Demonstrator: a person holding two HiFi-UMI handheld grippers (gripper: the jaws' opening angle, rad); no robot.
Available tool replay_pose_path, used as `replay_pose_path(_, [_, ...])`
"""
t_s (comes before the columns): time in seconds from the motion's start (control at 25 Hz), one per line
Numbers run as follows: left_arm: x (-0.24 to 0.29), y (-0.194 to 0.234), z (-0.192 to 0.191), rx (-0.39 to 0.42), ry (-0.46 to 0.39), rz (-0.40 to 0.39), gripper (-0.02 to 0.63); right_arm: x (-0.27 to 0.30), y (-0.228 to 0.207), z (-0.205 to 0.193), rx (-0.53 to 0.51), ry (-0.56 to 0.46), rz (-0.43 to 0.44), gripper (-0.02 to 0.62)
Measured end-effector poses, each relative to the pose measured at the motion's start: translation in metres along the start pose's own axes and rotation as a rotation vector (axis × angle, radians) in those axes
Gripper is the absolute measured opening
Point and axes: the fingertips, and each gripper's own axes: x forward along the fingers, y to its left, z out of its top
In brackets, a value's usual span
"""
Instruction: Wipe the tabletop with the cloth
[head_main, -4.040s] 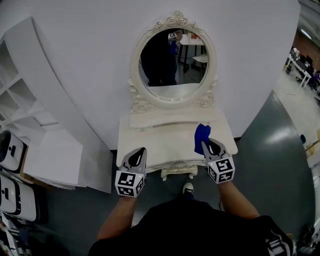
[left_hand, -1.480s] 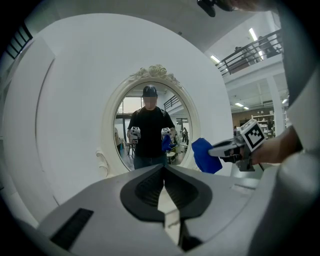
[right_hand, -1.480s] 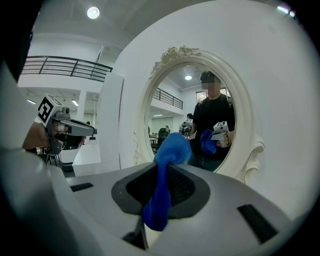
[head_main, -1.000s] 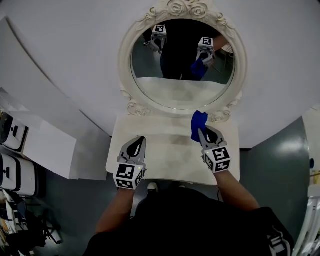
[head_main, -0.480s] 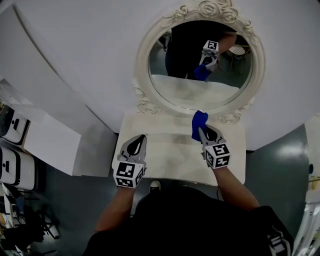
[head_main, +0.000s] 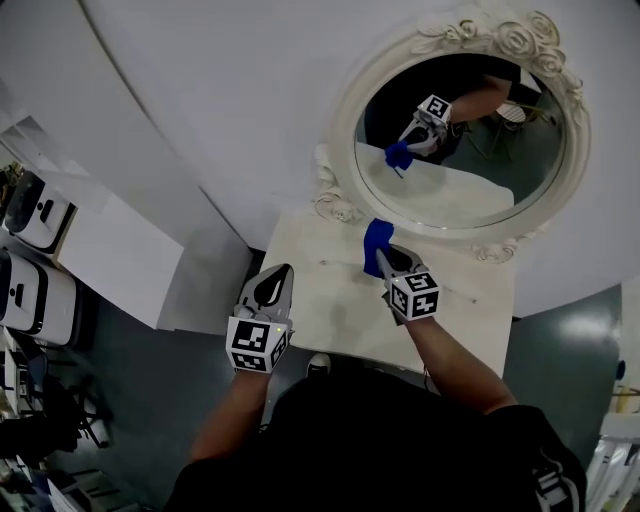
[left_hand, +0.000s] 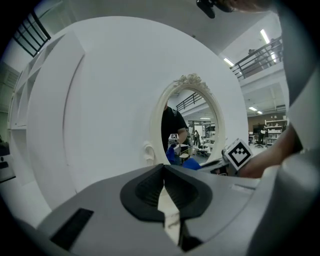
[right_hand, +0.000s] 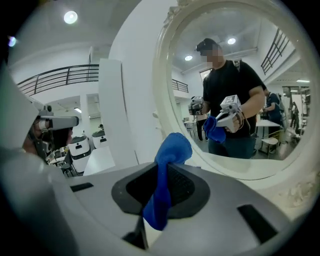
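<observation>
— That blue cloth (right_hand: 167, 175), how would it handle, do you reckon?

— Soft and light, I'd say. It's pinched in a narrow bunch, with a rounded tuft poking out past the tips and a limp tail hanging below. Nothing stiff or breakable about it.

— Who's got it?

— The right gripper (head_main: 385, 262), jaws clamped on the cloth's middle. It's out over the back of the tabletop (head_main: 335, 300), near the foot of the oval mirror (head_main: 470, 150). Whether the cloth actually touches the surface, I can't tell from here.

— Is that a good hold for wiping?

— Probably not a secure one. So little fabric sticks out that the hard tips might scrape the top. A flatter fold with more left free would likely wipe better, and a thin pinch could slip under drag.

— And the left gripper (head_main: 277, 282)?

— Closed on nothing, hovering by the table's front left edge, well apart from the cloth.
</observation>
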Motion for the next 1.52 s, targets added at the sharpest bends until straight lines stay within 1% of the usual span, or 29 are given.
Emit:
replay_pose_path(0.12, [-0.007,0.021,-0.001,-0.005,-0.013,0.037,0.011,0.041,0.029,-0.014,0.004,0.052,0.062,0.040])
replay_pose_path(0.28, [-0.014,0.047,-0.006,-0.016,-0.017,0.074,0.011,0.093,0.069,-0.038,-0.037,0.126,0.138,0.040])
replay_pose_path(0.36, [-0.017,0.059,-0.008,-0.021,-0.015,0.088,0.011,0.115,0.088,-0.049,-0.037,0.160,0.171,0.040])
replay_pose_path(0.56, [-0.021,0.085,-0.015,-0.034,-0.009,0.120,0.011,0.163,0.131,-0.083,0.010,0.259,0.248,0.040])
replay_pose_path(0.84, [-0.021,0.111,-0.024,-0.036,0.006,0.133,0.011,0.214,0.180,-0.126,0.083,0.369,0.323,0.040])
replay_pose_path(1.0, [-0.019,0.116,-0.033,-0.015,0.020,0.121,0.011,0.240,0.200,-0.149,0.152,0.408,0.352,0.040])
replay_pose_path(1.2, [-0.017,0.119,-0.043,-0.009,0.043,0.105,0.011,0.268,0.219,-0.180,0.223,0.466,0.362,0.040])
replay_pose_path(1.4, [-0.021,0.125,-0.053,-0.008,0.065,0.090,0.011,0.291,0.224,-0.211,0.303,0.528,0.348,0.040])
replay_pose_path(1.52, [-0.024,0.124,-0.064,-0.010,0.087,0.084,0.011,0.295,0.216,-0.234,0.365,0.580,0.315,0.039])
